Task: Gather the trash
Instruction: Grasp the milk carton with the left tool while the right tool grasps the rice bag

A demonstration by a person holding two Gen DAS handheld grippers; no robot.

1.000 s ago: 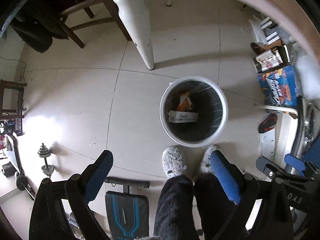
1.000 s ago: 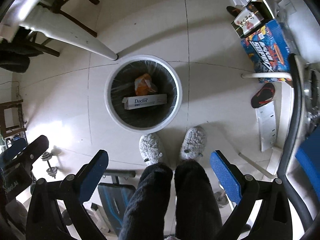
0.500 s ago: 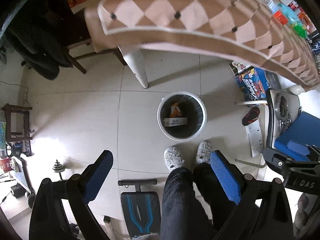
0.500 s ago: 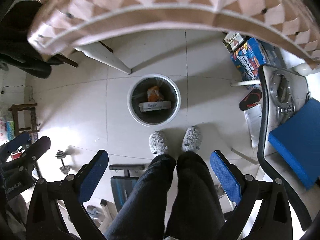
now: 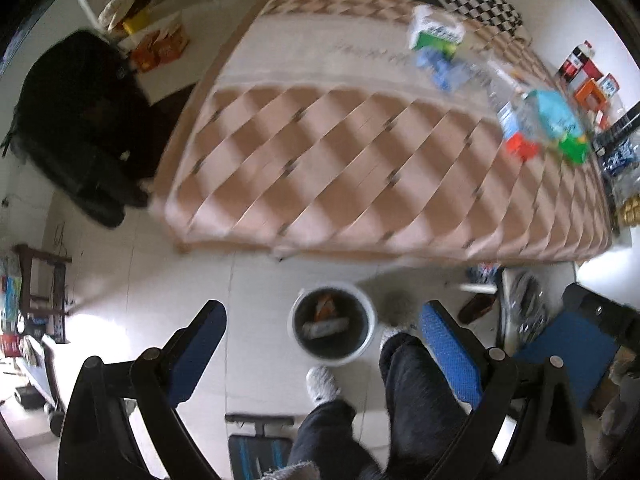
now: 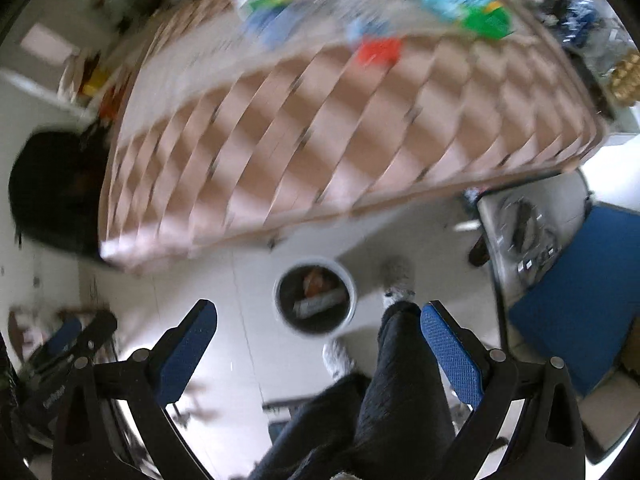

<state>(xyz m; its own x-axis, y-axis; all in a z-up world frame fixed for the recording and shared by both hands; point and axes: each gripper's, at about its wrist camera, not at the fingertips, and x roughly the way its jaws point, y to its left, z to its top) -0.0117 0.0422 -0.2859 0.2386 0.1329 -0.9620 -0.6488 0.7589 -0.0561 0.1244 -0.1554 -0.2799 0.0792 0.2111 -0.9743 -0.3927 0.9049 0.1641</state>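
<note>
Both tools, left (image 5: 322, 344) and right (image 6: 318, 340): spread, carrying nothing. Trash (image 5: 540, 124): blurred packets on the bench (image 5: 320, 152), far right side. Bin (image 5: 333, 328): on the floor by your feet. Pick one packet, steady your aim, pinch it mid-body.

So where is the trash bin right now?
In both wrist views the trash bin sits on the floor below the table's near edge, just left of the person's slippers.

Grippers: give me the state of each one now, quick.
Left gripper: open, holding nothing.
Right gripper: open, holding nothing.
</note>
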